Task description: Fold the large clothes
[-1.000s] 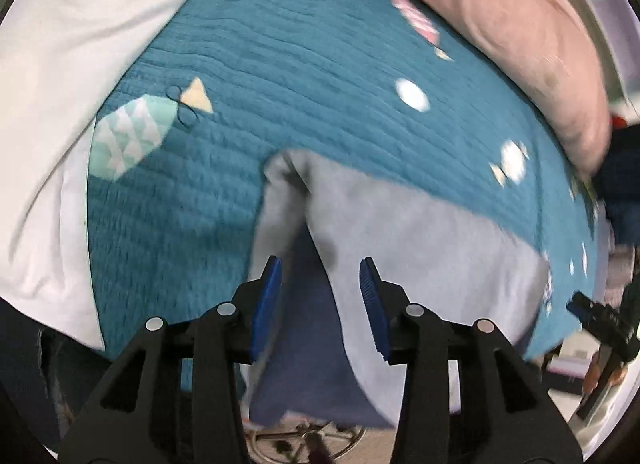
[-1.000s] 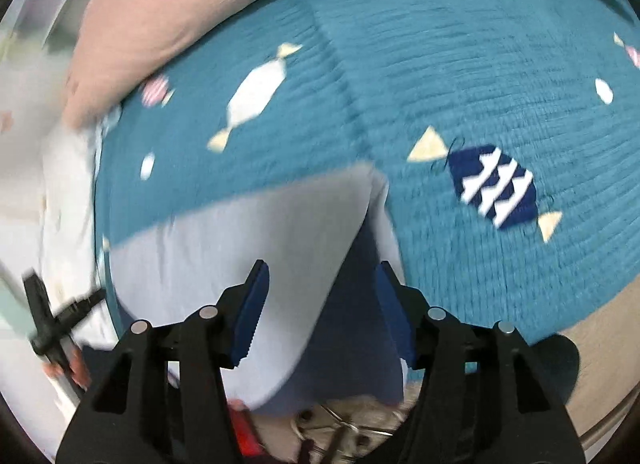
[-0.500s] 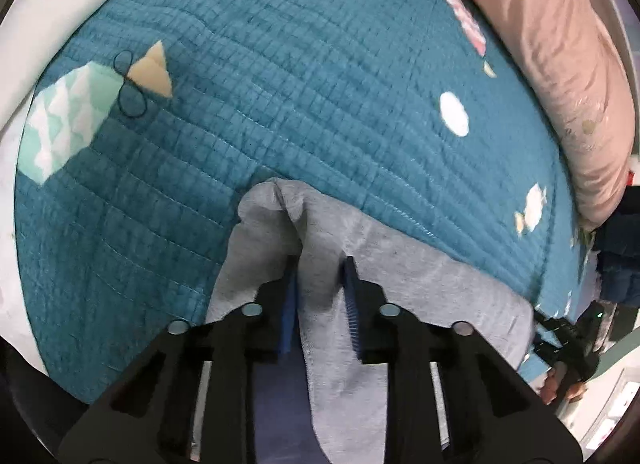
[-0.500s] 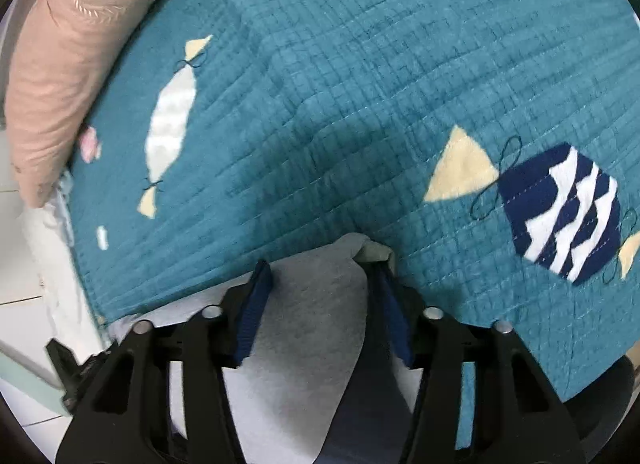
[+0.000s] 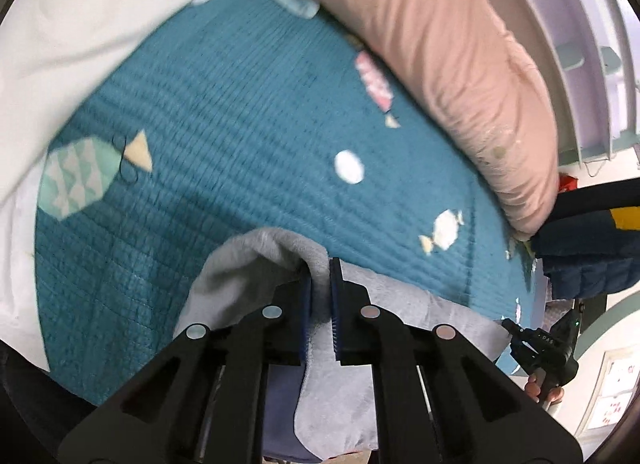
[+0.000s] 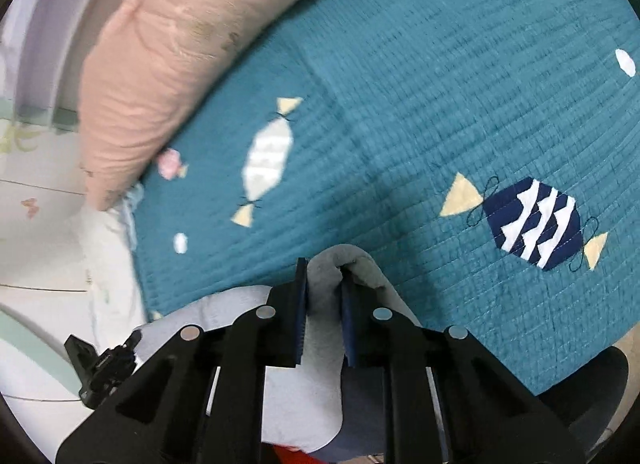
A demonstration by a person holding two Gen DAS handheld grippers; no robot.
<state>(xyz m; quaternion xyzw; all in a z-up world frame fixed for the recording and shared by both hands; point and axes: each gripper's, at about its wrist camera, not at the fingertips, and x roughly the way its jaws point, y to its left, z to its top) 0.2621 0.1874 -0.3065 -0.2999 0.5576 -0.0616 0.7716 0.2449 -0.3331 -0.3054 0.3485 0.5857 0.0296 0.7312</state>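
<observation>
A bed covered by a teal quilted bedspread (image 5: 240, 111) sewn with fish and candy patches carries everything. A long, wrinkled pink pillow (image 5: 452, 59) lies along its far edge, a white duvet (image 5: 68, 23) spreads over one side, and a soft grey fleece garment (image 5: 400, 304) rests on the near edge, one corner bunched up.

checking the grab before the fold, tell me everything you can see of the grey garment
The grey garment is soft, fleecy light grey cloth with a darker blue-grey face showing underneath. Its far edge lies on the teal quilt; the near part runs out of view. The left gripper and right gripper have just been closing, and each now pinches a bunched-up corner of it between its pads.
</observation>
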